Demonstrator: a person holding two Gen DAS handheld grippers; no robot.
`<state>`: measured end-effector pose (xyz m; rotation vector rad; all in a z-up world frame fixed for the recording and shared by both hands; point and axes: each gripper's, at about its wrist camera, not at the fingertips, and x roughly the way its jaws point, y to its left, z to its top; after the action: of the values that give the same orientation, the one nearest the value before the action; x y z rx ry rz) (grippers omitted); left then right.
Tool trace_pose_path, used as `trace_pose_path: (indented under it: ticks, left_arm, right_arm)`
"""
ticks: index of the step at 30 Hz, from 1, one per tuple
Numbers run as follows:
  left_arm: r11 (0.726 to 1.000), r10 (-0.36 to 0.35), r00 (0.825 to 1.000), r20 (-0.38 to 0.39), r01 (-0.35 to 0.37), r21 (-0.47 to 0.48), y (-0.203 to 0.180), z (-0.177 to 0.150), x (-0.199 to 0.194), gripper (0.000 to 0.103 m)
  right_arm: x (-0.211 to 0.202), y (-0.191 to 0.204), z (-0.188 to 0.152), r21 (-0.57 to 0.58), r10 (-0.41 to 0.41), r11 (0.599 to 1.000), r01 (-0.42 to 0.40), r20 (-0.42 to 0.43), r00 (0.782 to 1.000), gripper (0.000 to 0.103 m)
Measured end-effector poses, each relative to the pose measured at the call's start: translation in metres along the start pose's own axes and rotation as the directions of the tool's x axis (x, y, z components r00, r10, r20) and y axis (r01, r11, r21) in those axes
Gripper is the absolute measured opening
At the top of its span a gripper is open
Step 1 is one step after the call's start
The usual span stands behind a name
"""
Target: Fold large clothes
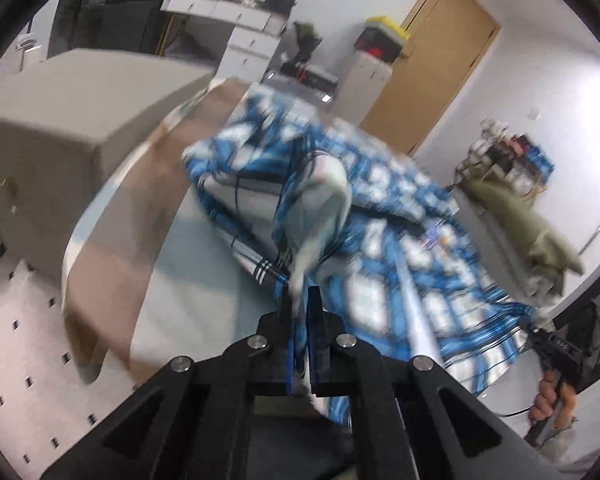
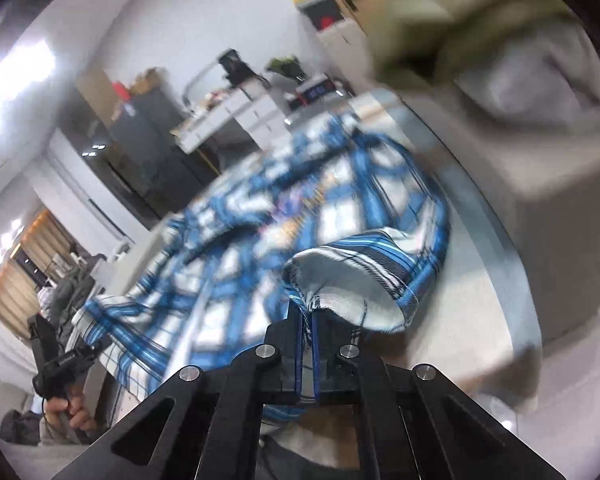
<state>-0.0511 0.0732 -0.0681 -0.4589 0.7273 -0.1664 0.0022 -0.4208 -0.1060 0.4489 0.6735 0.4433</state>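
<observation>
Blue plaid shirt (image 1: 380, 216) spread across the pale desk (image 1: 204, 264), bunched and partly lifted at the near edge. Left gripper (image 1: 300, 300) clamped on a fold of that cloth, fabric pinched between the closed jaws. Right gripper (image 2: 308, 312) likewise closed on a cuff-like opening, possibly a sleeve end, though motion blur leaves that unsure. Soft, light, floppy material: no shape of its own, prone to sag and drag between the two held points, unlikely to slip from a firm pinch. Best taken at hems, seams or cuffs, where doubled layers give more to bite on. Olive garment (image 1: 540, 236) heaped well apart at the far side.
</observation>
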Motion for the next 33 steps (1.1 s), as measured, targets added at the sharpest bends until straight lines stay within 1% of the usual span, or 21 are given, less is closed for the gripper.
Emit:
trace_pose_path:
  ticks: [2, 4, 7, 9, 12, 14, 15, 16, 19, 20, 21, 23, 25, 27, 28, 29, 30, 31, 32, 33]
  left_arm:
    - [1.0, -0.019, 0.999, 0.048, 0.018, 0.017, -0.013, 0.017, -0.004, 0.0]
    - [0.998, -0.056, 0.994, 0.093, 0.053, 0.033, -0.023, 0.033, -0.002, 0.0]
    - [0.994, -0.099, 0.986, 0.135, 0.093, 0.05, -0.038, 0.061, 0.006, 0.0]
    - [0.993, -0.114, 0.98, 0.161, 0.107, 0.054, -0.045, 0.082, 0.015, 0.0]
    - [0.993, -0.114, 0.972, 0.207, 0.104, 0.06, -0.049, 0.116, 0.027, 0.0]
    - [0.995, -0.101, 0.968, 0.23, 0.094, 0.042, -0.043, 0.14, 0.036, 0.0]
    - [0.996, -0.092, 0.967, 0.237, 0.087, 0.033, -0.04, 0.144, 0.04, 0.0]
    - [0.997, -0.077, 0.966, 0.247, 0.078, 0.006, -0.033, 0.161, 0.048, 0.0]
    - [0.997, -0.04, 0.968, 0.247, 0.056, -0.059, -0.017, 0.194, 0.069, 0.0]
    - [0.996, -0.03, 0.969, 0.245, 0.05, -0.077, -0.011, 0.204, 0.077, 0.0]
    - [0.995, -0.009, 0.97, 0.243, 0.033, -0.098, -0.006, 0.212, 0.086, 0.0]
    - [0.991, 0.031, 0.973, 0.23, -0.001, -0.133, 0.003, 0.228, 0.105, 0.0]
    - [0.986, 0.094, 0.971, 0.22, -0.06, -0.156, 0.008, 0.241, 0.125, 0.0]
    - [0.977, 0.172, 0.964, 0.204, -0.141, -0.158, 0.014, 0.25, 0.146, 0.0]
    - [0.97, 0.213, 0.96, 0.184, -0.185, -0.157, 0.017, 0.252, 0.157, 0.0]
    - [0.963, 0.245, 0.957, 0.154, -0.223, -0.151, 0.021, 0.251, 0.168, 0.002]
    - [0.954, 0.279, 0.952, 0.122, -0.261, -0.147, 0.025, 0.249, 0.175, 0.014]
    - [0.928, 0.356, 0.931, 0.077, -0.343, -0.148, 0.029, 0.245, 0.182, 0.038]
    - [0.912, 0.393, 0.918, 0.059, -0.38, -0.153, 0.033, 0.238, 0.181, 0.048]
    - [0.916, 0.385, 0.92, 0.074, -0.37, -0.154, 0.034, 0.229, 0.173, 0.054]
  right_arm:
    - [0.001, 0.015, 0.017, -0.035, 0.0, 0.999, 0.001, 0.018, 1.0, 0.003]
    - [0.009, 0.03, 0.037, -0.059, -0.005, 0.998, 0.007, 0.033, 0.999, 0.003]
    - [0.024, 0.042, 0.064, -0.066, -0.027, 0.997, 0.03, 0.05, 0.998, 0.003]
    - [0.038, 0.049, 0.084, -0.056, -0.041, 0.997, 0.044, 0.055, 0.998, 0.003]
    - [0.057, 0.055, 0.113, -0.043, -0.081, 0.995, 0.085, 0.083, 0.993, 0.003]
    - [0.067, 0.053, 0.132, -0.023, -0.117, 0.992, 0.12, 0.102, 0.988, 0.003]
    - [0.074, 0.051, 0.145, -0.006, -0.131, 0.991, 0.133, 0.11, 0.985, 0.003]
    - [0.081, 0.05, 0.157, 0.013, -0.157, 0.987, 0.157, 0.122, 0.98, 0.003]
    - [0.099, 0.045, 0.189, 0.056, -0.187, 0.982, 0.181, 0.145, 0.972, 0.003]
    - [0.109, 0.044, 0.204, 0.073, -0.209, 0.977, 0.199, 0.156, 0.965, 0.003]
    - [0.116, 0.043, 0.212, 0.082, -0.216, 0.975, 0.206, 0.154, 0.964, 0.003]
    - [0.136, 0.042, 0.232, 0.097, -0.25, 0.967, 0.237, 0.16, 0.955, 0.003]
    - [0.164, 0.038, 0.253, 0.101, -0.303, 0.952, 0.29, 0.155, 0.94, 0.004]
    - [0.19, 0.031, 0.266, 0.119, -0.362, 0.931, 0.346, 0.159, 0.919, 0.009]
    - [0.205, 0.025, 0.271, 0.137, -0.377, 0.924, 0.358, 0.152, 0.914, 0.022]
    - [0.219, 0.019, 0.275, 0.133, -0.383, 0.921, 0.366, 0.134, 0.914, 0.039]
    - [0.23, 0.016, 0.275, 0.12, -0.39, 0.918, 0.377, 0.104, 0.915, 0.072]
    - [0.238, 0.014, 0.271, 0.106, -0.396, 0.916, 0.388, 0.073, 0.915, 0.073]
    - [0.24, 0.014, 0.267, 0.088, -0.39, 0.919, 0.384, 0.052, 0.92, 0.073]
    - [0.238, 0.017, 0.257, 0.054, -0.37, 0.928, 0.368, 0.037, 0.928, 0.073]
